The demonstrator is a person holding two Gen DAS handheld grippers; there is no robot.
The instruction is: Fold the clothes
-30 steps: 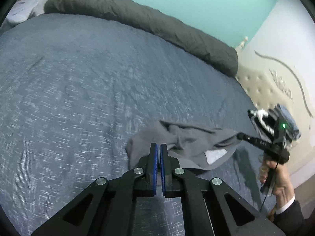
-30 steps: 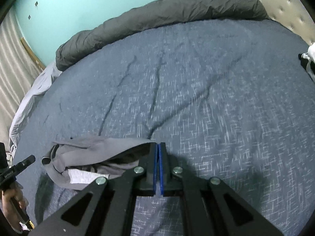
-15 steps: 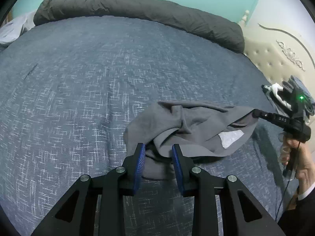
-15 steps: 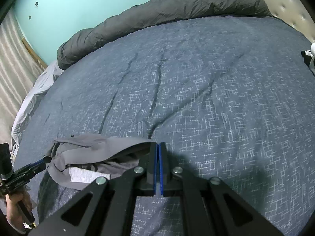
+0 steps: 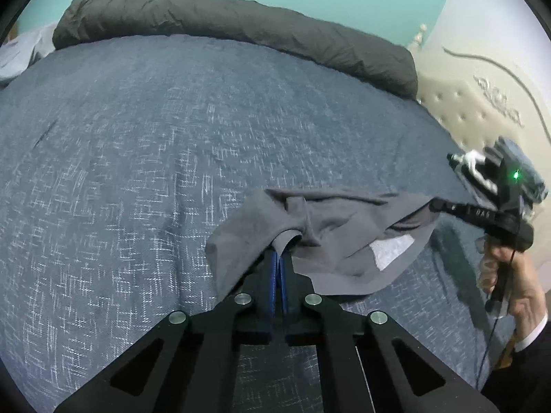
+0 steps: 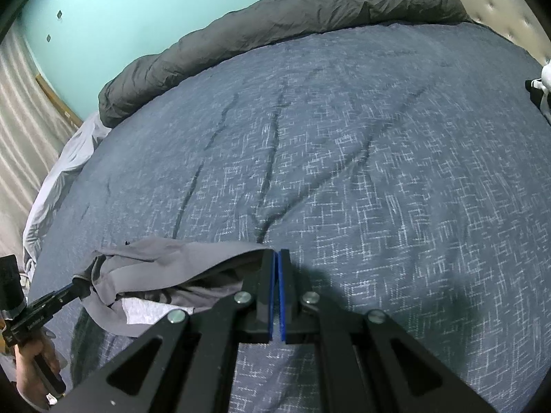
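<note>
A crumpled grey garment point(image 5: 344, 230) with a white label patch point(image 5: 392, 251) lies on the blue-grey bedspread point(image 5: 137, 172). In the left wrist view, my left gripper point(image 5: 278, 254) is shut on a bunched fold at the garment's near-left end. My right gripper point(image 5: 434, 206), held by a hand point(image 5: 516, 289), pinches the opposite edge, which is lifted slightly off the bed. The right wrist view shows the right gripper point(image 6: 277, 254) shut, with the garment point(image 6: 165, 268) edge drawn into its tips. There the left gripper point(image 6: 78, 284) grips the far end.
A rolled dark grey duvet point(image 5: 241, 27) runs along the bed's far side. A beige tufted headboard point(image 5: 482, 113) stands at the right, with some clothes point(image 6: 542, 86) lying near it. Light sheets point(image 6: 69, 158) and a curtain point(image 6: 20, 103) lie beyond the bed's other end.
My left gripper opened around a fold of the garment, then shut on it, and that fold now stands raised. The right gripper stayed put, still shut on the other edge.
</note>
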